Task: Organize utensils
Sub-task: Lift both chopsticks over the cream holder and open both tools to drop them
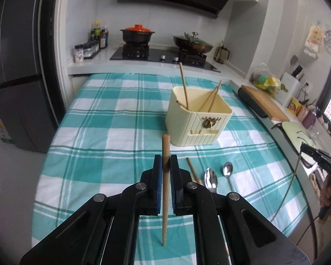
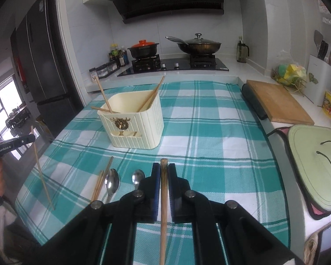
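Left wrist view: my left gripper (image 1: pixel 166 161) is clamped on a chopstick (image 1: pixel 165 190), which stands nearly upright between the blue pads, thick end up, thin tip hanging above the checked cloth (image 1: pixel 112 119). Ahead and to the right sits the cream holder (image 1: pixel 197 121) with several chopsticks leaning inside. Near the gripper's right side, on the cloth: one loose chopstick (image 1: pixel 193 171) and two spoons (image 1: pixel 210 180), side by side. At the far right edge, my right gripper (image 1: pixel 315 153) grips another thin stick.

Right wrist view: my right gripper (image 2: pixel 164 172) is closed on its own chopstick (image 2: pixel 163 203), held lengthwise between the pads, blunt end forward. The holder (image 2: pixel 132 121) stands ahead to the left. On the cloth (image 2: pixel 209 132) left of the fingers lie the spoons (image 2: pixel 112 182) and loose chopsticks (image 2: pixel 100 183). At the far left, my left gripper (image 2: pixel 13 144) holds its chopstick above the cloth's edge.
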Tool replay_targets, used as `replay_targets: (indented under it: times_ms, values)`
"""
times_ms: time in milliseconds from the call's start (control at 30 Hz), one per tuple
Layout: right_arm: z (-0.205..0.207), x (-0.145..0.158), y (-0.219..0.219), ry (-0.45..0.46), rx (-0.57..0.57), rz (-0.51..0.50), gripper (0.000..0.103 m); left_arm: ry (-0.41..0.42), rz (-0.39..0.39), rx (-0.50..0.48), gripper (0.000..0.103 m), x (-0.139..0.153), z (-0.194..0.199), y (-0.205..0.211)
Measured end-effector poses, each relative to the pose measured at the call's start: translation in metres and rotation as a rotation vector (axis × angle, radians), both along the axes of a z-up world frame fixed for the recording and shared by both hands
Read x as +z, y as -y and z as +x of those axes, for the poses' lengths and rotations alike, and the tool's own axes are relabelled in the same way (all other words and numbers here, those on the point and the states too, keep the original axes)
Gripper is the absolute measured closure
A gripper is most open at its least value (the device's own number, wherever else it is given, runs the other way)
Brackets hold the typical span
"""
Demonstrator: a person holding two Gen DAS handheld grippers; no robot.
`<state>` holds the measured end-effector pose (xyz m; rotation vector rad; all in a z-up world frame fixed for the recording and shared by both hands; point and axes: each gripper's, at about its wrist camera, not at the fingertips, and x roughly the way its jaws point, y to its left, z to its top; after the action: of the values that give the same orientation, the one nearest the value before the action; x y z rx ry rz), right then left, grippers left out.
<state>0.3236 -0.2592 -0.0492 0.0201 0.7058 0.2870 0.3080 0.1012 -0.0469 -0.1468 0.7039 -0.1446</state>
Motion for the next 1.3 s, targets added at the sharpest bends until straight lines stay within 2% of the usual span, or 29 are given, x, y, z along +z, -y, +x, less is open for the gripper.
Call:
replay_targets:
  times_ms: [267, 467, 667, 900, 1067, 1167, 1300]
  values:
    - [-0.036, 0.037, -0.006, 0.173, -0.005, 0.002, 0.096, 0.077, -0.041, -0.011, 0.098, 0.029, -0.017, 0.006]
    - [-0.039, 0.06, -0.011, 0.263, -0.019, 0.017, 0.096, 0.141, -0.08, -0.018, 0.098, 0.056, -0.018, 0.01]
    - [-0.015, 0.096, -0.021, 0.349, -0.015, 0.025, 0.096, 0.227, -0.111, -0.024, 0.098, 0.1, 0.003, 0.016]
    - [0.037, 0.141, -0.048, 0.459, 0.013, 0.036, 0.096, 0.337, -0.125, -0.002, 0.098, 0.136, 0.055, 0.035]
    - [0.081, 0.15, -0.069, 0.49, 0.019, 0.105, 0.096, 0.353, -0.097, 0.041, 0.098, 0.124, 0.11, 0.053]
    - [0.108, 0.135, -0.079, 0.469, 0.011, 0.137, 0.096, 0.268, -0.124, 0.049, 0.098, 0.096, 0.147, 0.057]
    - [0.149, 0.099, -0.087, 0.35, -0.01, 0.167, 0.096, 0.141, -0.124, 0.043, 0.098, 0.053, 0.18, 0.064]
